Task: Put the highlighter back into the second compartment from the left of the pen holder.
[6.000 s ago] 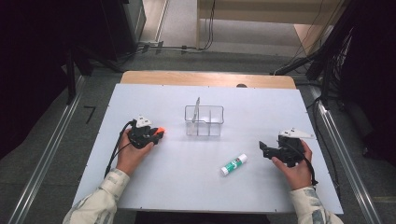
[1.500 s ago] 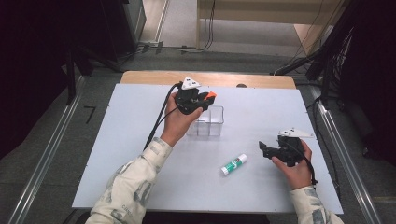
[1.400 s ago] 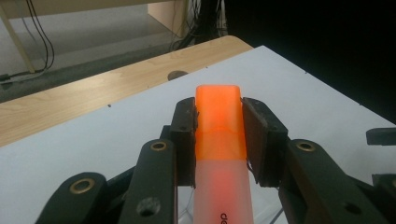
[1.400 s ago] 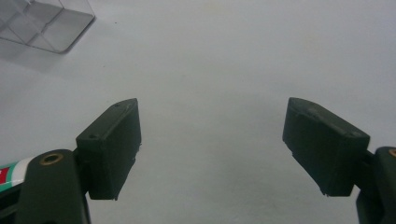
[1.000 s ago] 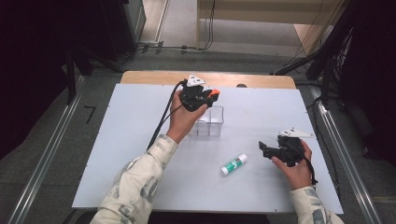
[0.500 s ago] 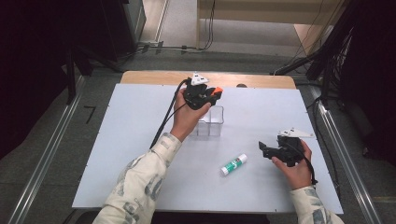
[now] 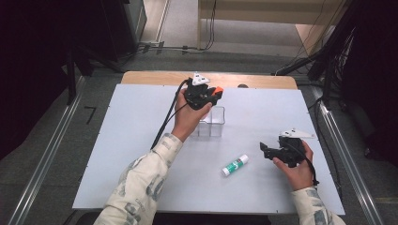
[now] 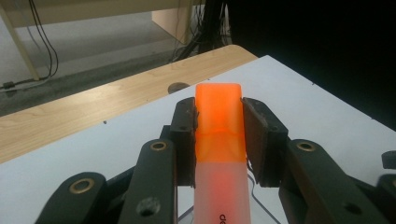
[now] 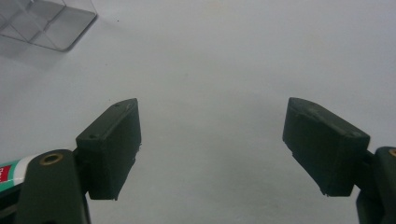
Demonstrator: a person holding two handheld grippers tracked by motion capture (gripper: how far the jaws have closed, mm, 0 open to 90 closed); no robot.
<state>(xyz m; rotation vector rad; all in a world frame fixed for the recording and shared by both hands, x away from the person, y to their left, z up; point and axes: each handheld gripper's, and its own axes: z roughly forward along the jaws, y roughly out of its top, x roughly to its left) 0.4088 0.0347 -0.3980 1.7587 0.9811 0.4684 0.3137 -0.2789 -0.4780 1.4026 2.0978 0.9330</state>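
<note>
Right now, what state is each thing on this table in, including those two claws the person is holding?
Left claw: shut on the orange highlighter, held up above the clear box.
Orange highlighter: capped, clamped between the pads.
Right claw: open, nothing between its jaws, low over the table.
Glue stick: capped, lying on its side on the table, untouched.
Clear box: upright, top open; contents hard to tell.

Translucent plastic highlighter (image 8: pixel 219 140), matt table (image 7: pixel 141 140)

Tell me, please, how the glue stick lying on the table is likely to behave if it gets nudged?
The glue stick looks cylindrical and lies on its side, so it would probably roll. It seems small and likely light. The white table looks smooth, so it may also slide.
</note>
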